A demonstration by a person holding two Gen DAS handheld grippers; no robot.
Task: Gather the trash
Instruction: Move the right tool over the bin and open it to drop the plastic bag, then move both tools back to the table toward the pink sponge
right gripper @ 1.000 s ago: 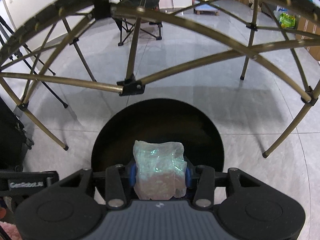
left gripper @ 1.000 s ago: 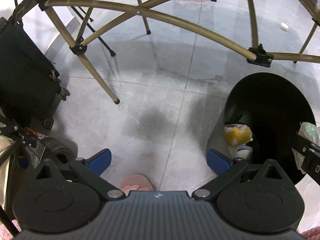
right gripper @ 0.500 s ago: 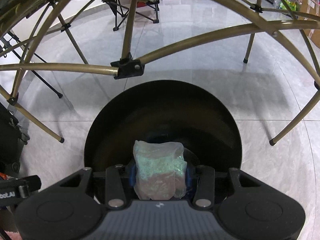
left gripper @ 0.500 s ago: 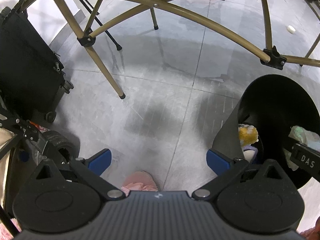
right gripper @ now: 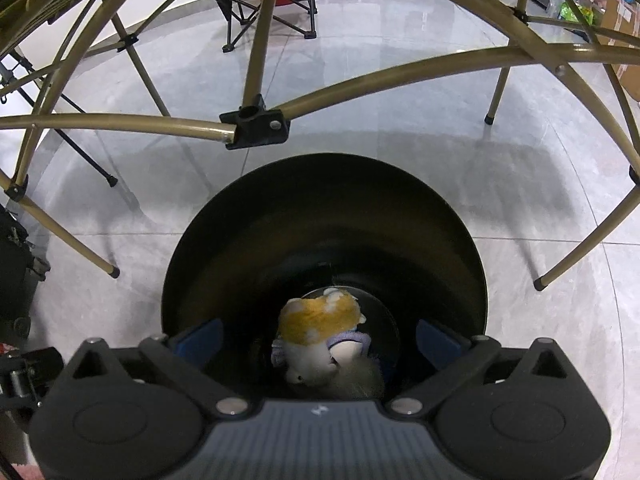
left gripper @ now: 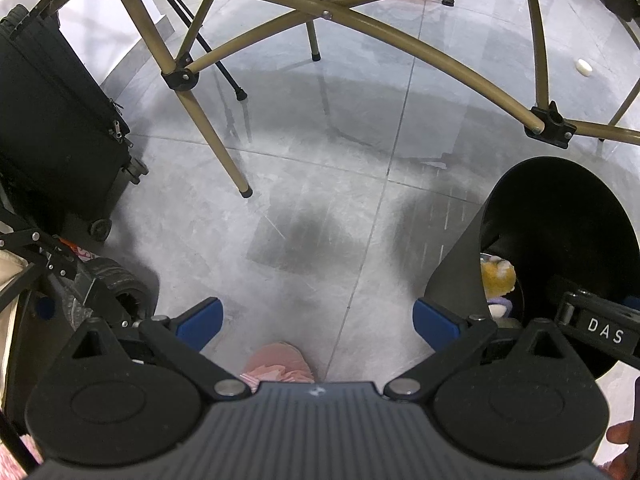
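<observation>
A black round bin (right gripper: 320, 184) stands on the grey tiled floor, right under my right gripper (right gripper: 318, 336). The gripper's jaws are opening wide and nothing sits between the blue pads (right gripper: 200, 338). At the bottom of the bin lies yellow and white trash (right gripper: 316, 320), with a pale blurred wrapper (right gripper: 356, 378) beside it. In the left wrist view the same bin (left gripper: 560, 208) is at the right, with the yellow trash (left gripper: 496, 276) showing inside. My left gripper (left gripper: 318, 318) hangs open and empty over bare floor to the left of the bin.
Brass-coloured folding table legs (left gripper: 208, 128) and crossbars (right gripper: 400, 76) arch over the bin. A black suitcase (left gripper: 52, 120) and a cart wheel (left gripper: 120, 288) stand at the left. A small white scrap (left gripper: 584, 67) lies on the far floor. A pink slipper (left gripper: 280, 364) is below my left gripper.
My right gripper opened and let go of the pale crumpled wrapper, which dropped into the bin. The gripper also sank a little toward the bin. The left gripper stayed put.
</observation>
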